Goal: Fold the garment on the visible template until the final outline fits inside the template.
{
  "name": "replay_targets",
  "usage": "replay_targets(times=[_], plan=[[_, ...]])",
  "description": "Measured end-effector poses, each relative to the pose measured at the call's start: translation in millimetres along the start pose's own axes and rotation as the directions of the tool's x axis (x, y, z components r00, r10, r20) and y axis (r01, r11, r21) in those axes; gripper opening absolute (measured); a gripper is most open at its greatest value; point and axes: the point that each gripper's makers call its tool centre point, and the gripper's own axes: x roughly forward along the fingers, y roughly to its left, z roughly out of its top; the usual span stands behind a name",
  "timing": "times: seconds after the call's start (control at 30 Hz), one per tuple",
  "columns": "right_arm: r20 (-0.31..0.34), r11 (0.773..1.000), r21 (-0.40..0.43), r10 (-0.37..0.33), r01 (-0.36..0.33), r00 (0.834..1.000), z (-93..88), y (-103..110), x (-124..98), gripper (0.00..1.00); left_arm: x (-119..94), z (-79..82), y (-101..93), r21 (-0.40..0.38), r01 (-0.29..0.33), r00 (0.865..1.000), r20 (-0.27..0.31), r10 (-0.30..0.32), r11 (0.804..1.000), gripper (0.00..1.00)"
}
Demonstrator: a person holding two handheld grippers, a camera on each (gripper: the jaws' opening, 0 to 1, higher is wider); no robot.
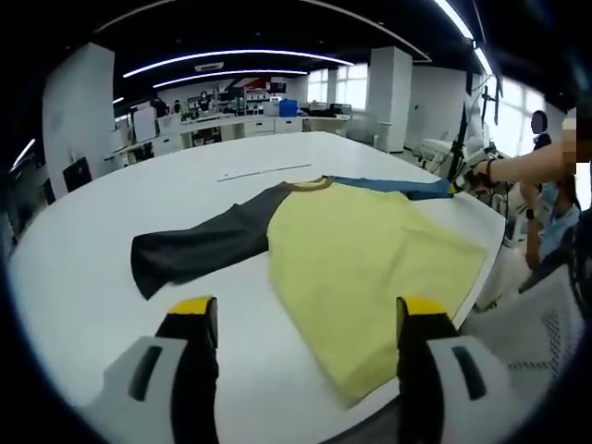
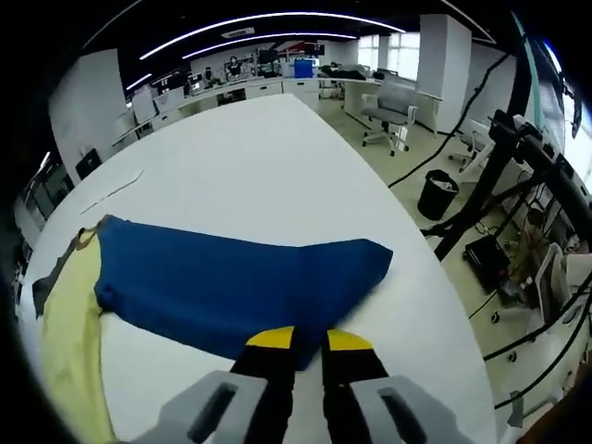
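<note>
**Blue sleeve in the grip, fold not yet made**

While the shirt lies spread flat on the white table, the right tool has its two yellow-tipped jaws pressed nearly together at the near edge of the blue sleeve, and it seems to pinch the cloth there, though the contact itself is hidden under the tips. The left tool is spread wide and holds nothing; it hangs above the table near the lower hem of the yellow body, with the dark sleeve stretched out to one side.

In the left gripper view the yellow body reaches close to the table's edge, and the blue sleeve runs along that edge toward a person's hand.

What could go wrong, in my judgement: the pinch is only at the border of the sleeve, so a quick pull may let the cloth slip out, or may drag the whole shirt sideways and toward the edge, where it could hang off. If the sleeve is lifted too high, it may fold with wrinkles or land crooked. A thin line is marked on the table beyond the collar; whether it belongs to the template I cannot tell.

No brand, label or readable writing is seen on the shirt or the table.
</note>
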Motion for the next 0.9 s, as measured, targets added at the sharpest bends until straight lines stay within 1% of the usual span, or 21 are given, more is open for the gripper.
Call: replay_targets(times=[0.1, 0.17, 0.27, 0.43, 0.6, 0.9], plan=[[0.012, 0.998, 0.052, 0.026, -0.026, 1.0, 3.2, 1, 0, 0.01, 0, 0.1, 0.4, 0.006, -0.003, 1.0, -0.002, 0.003, 1.0, 0.76], [0.023, 0.998, 0.049, 0.028, -0.029, 0.999, 6.0, 2, -1, 0.0, -1, 0.5, 0.6, 0.006, -0.003, 1.0, -0.002, 0.003, 1.0, 0.76], [0.033, 0.999, 0.02, 0.027, -0.028, 0.999, 9.4, 3, -2, 0.0, -1, 1.3, 1.3, 0.006, -0.004, 1.0, 0.001, 0.004, 1.0, 0.77], [0.039, 0.999, 0.033, 0.03, -0.032, 0.999, 14.3, 4, -5, 0.0, 0, 0.1, 1.1, 0.009, -0.003, 1.0, -0.006, 0.003, 1.0, 0.81], [0.054, 0.998, 0.035, 0.054, -0.056, 0.997, 26.0, 11, -10, 0.0, 1, 0.1, -1.0, 0.02, 0.007, 1.0, -0.01, -0.007, 1.0, 0.85], [0.053, 0.997, 0.015, 0.079, -0.08, 0.995, 37.3, 23, -14, 0.0, 1, 2.9, -2.8, 0.037, 0.017, 1.0, -0.009, -0.017, 0.999, 0.87]])
